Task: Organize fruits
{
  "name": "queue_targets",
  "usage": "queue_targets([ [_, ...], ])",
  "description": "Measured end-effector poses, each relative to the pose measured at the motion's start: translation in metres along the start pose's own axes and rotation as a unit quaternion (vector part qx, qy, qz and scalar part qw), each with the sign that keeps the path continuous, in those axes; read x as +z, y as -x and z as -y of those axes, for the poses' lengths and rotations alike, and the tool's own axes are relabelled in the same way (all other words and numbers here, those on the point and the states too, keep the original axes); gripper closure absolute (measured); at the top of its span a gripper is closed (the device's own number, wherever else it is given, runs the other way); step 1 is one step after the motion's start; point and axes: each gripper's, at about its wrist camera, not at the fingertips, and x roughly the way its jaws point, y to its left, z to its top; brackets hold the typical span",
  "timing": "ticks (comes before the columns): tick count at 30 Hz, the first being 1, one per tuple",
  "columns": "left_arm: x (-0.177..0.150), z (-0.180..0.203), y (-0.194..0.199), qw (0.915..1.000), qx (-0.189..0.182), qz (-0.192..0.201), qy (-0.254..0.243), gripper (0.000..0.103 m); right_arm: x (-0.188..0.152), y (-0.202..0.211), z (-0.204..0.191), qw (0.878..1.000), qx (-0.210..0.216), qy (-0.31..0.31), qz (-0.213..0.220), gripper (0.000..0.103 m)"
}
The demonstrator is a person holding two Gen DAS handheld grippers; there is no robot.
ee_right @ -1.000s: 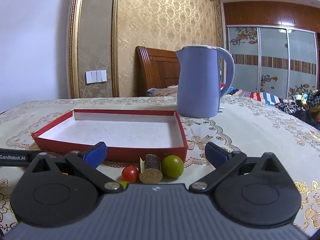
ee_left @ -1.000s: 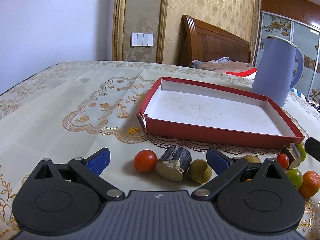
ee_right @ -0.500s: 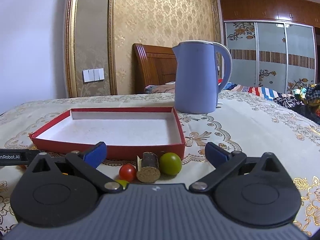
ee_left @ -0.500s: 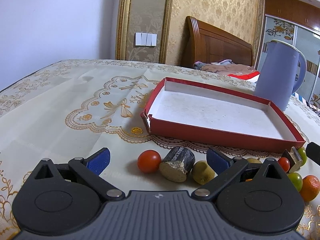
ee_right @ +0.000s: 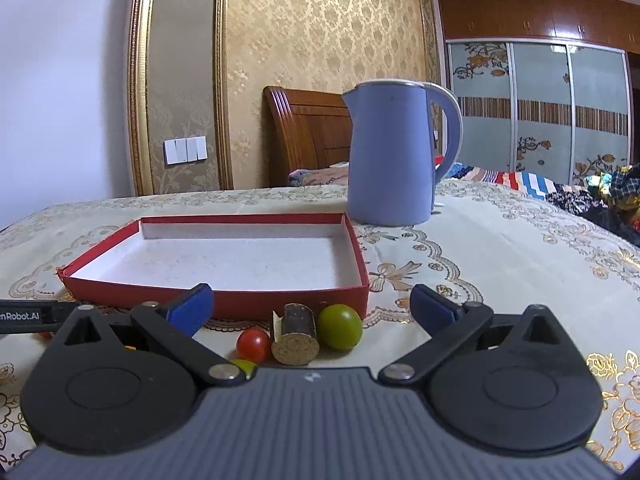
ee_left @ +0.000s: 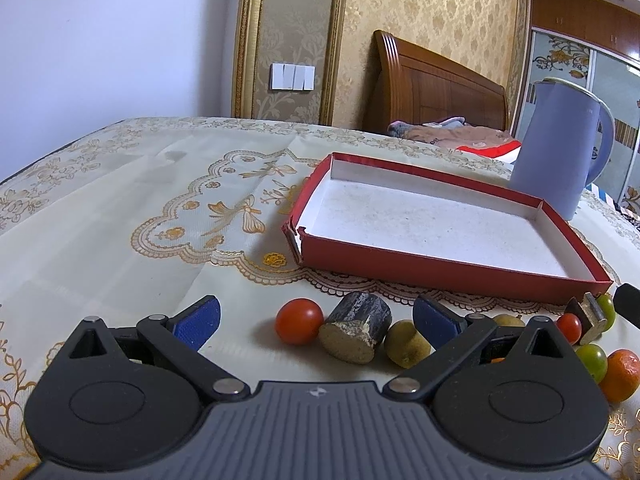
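An empty red tray [ee_left: 448,276] with a white floor sits on the tablecloth; it also shows in the right wrist view [ee_right: 224,302]. In front of it lie small fruits. My left gripper [ee_left: 316,318] is open, low over a red tomato [ee_left: 299,321], a dark sugarcane stub [ee_left: 358,332] and a brown kiwi [ee_left: 406,344]. To the right lie a green fruit [ee_left: 594,360] and an orange [ee_left: 622,374]. My right gripper [ee_right: 310,306] is open around a small tomato [ee_right: 253,345], a cane stub [ee_right: 297,340] and a green fruit [ee_right: 340,327].
A blue kettle [ee_left: 556,152] stands behind the tray's right corner; it also shows in the right wrist view [ee_right: 394,154]. The embroidered tablecloth [ee_left: 120,216] covers the table. A bed headboard [ee_left: 432,84] and wardrobe doors [ee_right: 536,108] lie beyond.
Both grippers have dropped slightly and edged towards the fruits. Both stay open and nothing on the table has moved.
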Motion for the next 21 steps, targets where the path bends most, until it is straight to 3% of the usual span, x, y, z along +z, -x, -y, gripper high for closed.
queue_targets([
  [21, 0.0, -0.001, 0.0, 1.0, 0.002, -0.002, 0.001, 0.0, 0.0, 0.001, 0.012, 0.999, 0.011, -0.034, 0.012, 0.0],
])
